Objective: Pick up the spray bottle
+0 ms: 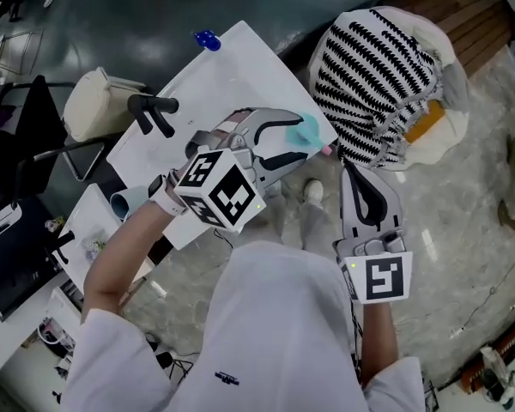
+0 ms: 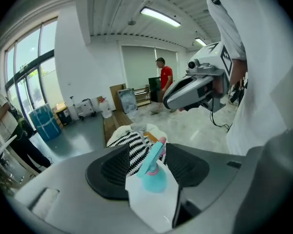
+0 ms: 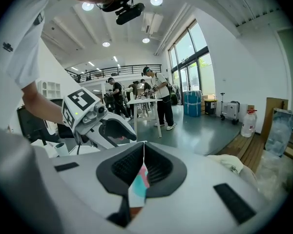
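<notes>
A turquoise spray bottle [image 1: 309, 130] with a pink collar stands at the near corner of the white table [image 1: 232, 67]. My left gripper [image 1: 296, 142] reaches over that corner. Its jaws are open, one on each side of the bottle, and the pads do not press on it. In the left gripper view the bottle [image 2: 154, 174] stands in the gap of the left gripper [image 2: 149, 150]. My right gripper [image 1: 350, 172] hangs off the table, to the right of the bottle, with its jaws shut and empty. Past the right gripper [image 3: 144, 144], a sliver of the bottle [image 3: 139, 182] shows.
A black-and-white striped cloth [image 1: 373, 75] fills a pale bag on the floor right of the table. A black handle [image 1: 154, 110] and a small blue object [image 1: 206, 39] lie on the table's far side. A cream cushioned chair [image 1: 99, 101] stands at its left.
</notes>
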A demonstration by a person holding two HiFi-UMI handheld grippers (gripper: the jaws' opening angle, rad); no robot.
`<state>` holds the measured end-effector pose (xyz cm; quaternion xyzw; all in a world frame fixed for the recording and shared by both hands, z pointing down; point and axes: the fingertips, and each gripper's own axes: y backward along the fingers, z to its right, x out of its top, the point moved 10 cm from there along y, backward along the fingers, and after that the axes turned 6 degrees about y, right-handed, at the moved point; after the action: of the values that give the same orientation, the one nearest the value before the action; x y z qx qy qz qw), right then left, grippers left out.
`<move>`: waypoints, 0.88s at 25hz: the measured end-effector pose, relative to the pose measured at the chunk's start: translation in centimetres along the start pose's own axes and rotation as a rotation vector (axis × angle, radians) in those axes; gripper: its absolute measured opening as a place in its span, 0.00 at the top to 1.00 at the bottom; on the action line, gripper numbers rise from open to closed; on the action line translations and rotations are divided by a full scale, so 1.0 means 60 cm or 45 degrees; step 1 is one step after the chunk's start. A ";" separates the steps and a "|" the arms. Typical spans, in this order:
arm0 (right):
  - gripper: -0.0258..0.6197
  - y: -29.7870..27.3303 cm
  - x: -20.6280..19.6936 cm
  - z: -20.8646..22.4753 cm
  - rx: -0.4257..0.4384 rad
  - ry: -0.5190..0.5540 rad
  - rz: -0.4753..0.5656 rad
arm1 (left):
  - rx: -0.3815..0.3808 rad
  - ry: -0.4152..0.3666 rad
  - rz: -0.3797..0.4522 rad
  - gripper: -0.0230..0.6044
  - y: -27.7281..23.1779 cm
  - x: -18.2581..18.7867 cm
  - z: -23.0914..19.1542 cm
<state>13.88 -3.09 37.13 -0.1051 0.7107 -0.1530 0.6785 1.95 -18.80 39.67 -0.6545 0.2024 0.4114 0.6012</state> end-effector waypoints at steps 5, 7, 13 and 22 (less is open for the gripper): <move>0.95 -0.004 -0.009 0.004 -0.003 -0.011 -0.013 | -0.110 -0.080 -0.055 0.58 -0.026 -0.015 -0.016; 0.95 -0.004 -0.014 0.005 -0.004 -0.016 -0.021 | -0.152 -0.113 -0.069 0.56 -0.036 -0.019 -0.021; 0.95 -0.010 -0.030 0.009 -0.008 -0.032 -0.052 | -0.281 -0.157 -0.087 0.55 -0.069 -0.034 -0.041; 0.95 -0.020 -0.046 0.016 -0.013 -0.046 -0.073 | -0.380 -0.138 -0.116 0.55 -0.115 -0.065 -0.046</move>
<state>14.90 -3.29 40.10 -0.1319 0.6958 -0.1669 0.6861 5.79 -21.00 46.82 -0.7219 0.0764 0.4439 0.5253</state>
